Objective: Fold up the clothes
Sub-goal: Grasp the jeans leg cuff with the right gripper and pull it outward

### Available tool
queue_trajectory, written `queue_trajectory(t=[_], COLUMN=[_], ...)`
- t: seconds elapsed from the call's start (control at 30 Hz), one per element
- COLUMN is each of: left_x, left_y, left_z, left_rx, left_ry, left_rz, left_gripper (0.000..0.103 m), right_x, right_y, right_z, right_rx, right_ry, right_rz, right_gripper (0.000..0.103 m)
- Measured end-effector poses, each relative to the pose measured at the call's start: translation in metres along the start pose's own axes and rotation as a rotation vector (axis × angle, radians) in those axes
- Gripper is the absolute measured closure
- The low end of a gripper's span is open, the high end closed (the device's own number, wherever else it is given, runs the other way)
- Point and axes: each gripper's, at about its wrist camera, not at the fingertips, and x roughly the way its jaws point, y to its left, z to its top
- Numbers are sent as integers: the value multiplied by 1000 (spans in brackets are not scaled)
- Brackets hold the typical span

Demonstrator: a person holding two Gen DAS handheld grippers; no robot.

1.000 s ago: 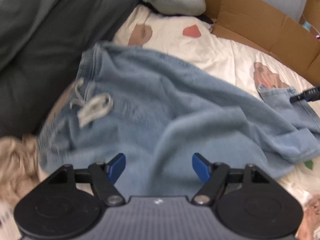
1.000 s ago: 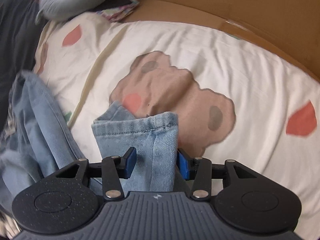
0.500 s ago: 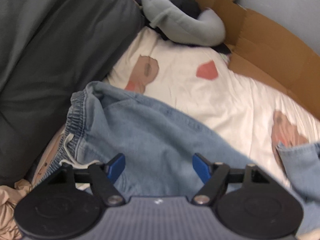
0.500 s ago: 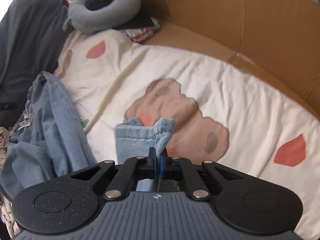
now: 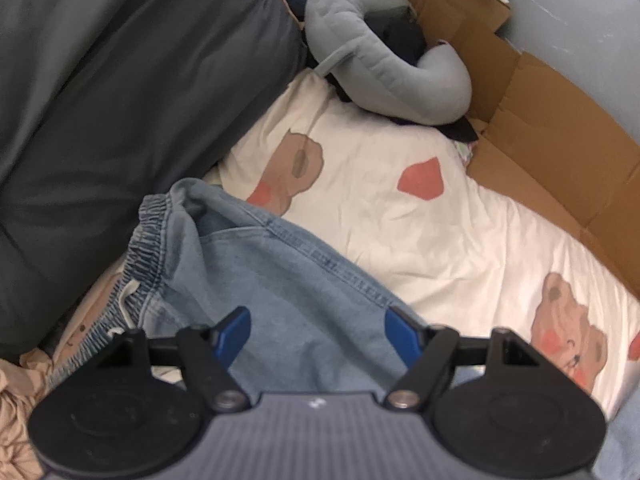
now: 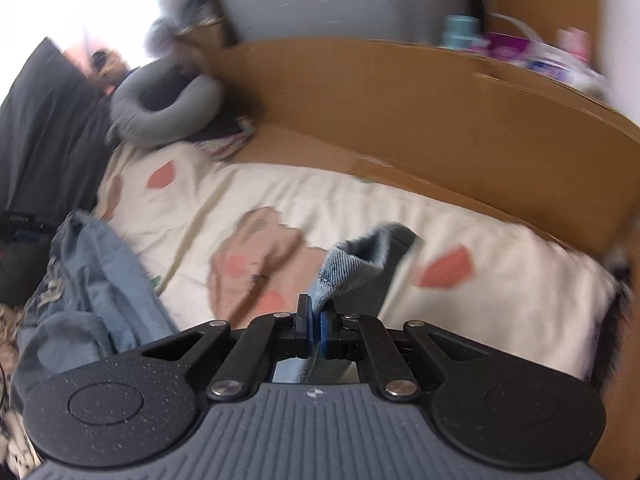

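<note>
Your right gripper (image 6: 315, 322) has its fingers pinched tight on the hem of one leg of the light-blue denim trousers (image 5: 276, 300), and that cuff (image 6: 360, 268) hangs lifted above the cream bedsheet (image 5: 400, 240) printed with bears and red shapes. Your left gripper (image 5: 318, 330) hovers with its fingers spread wide and holding nothing, over the upper part of the trousers near the elastic waistband (image 5: 150, 236), which lies at the left of the bed against the dark grey duvet (image 5: 120, 80). The pinch takes only a narrow edge of cloth, so a quick pull could slip the hem free and drop the leg in a heap. With the waistband end unpinned, dragging the leg may also haul the whole garment across the sheet and skew any fold. The cardboard (image 6: 400, 120) along the far side could snag a wide swing. The right view is blurred; no brand or writing can be read.
</note>
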Motion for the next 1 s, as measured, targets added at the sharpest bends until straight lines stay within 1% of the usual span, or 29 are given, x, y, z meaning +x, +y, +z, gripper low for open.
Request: queue_trajectory(t=[0.13,0.3,0.4,0.5,0.7,0.8,0.9,1.0], left_x=[1,-5,-8,-11,-18,-18,-15,-13], left_y=[-1,-2,-4,-3,-3,-4,-2,0], left_z=[2,6,7,9,11,12,10,9], left_rx=[-39,-73,-70,-87,-118,-121,-129,-137], left_ry=[9,11,14,21,32,34,43,52], left_rz=[9,14,26,31,46,59,66,74], left_gripper=[27,27,27,27,27,27,27,27], right_x=[-25,-40,-46,-50,-56,-56,-53,-60], right_y=[-22,-42,-45,-46,-51,-54,-62,-70], right_z=[-36,-81,-109,-130,-166,-182,-200,-214], right_rx=[108,244,275,316,400,410,448,481], right_ry=[-21,3,24,45,67,84,140,167], right_rz=[-57,-86,-98,-104,-116,-138,-151,-185], right_gripper=[102,102,102,102,102,102,100,95])
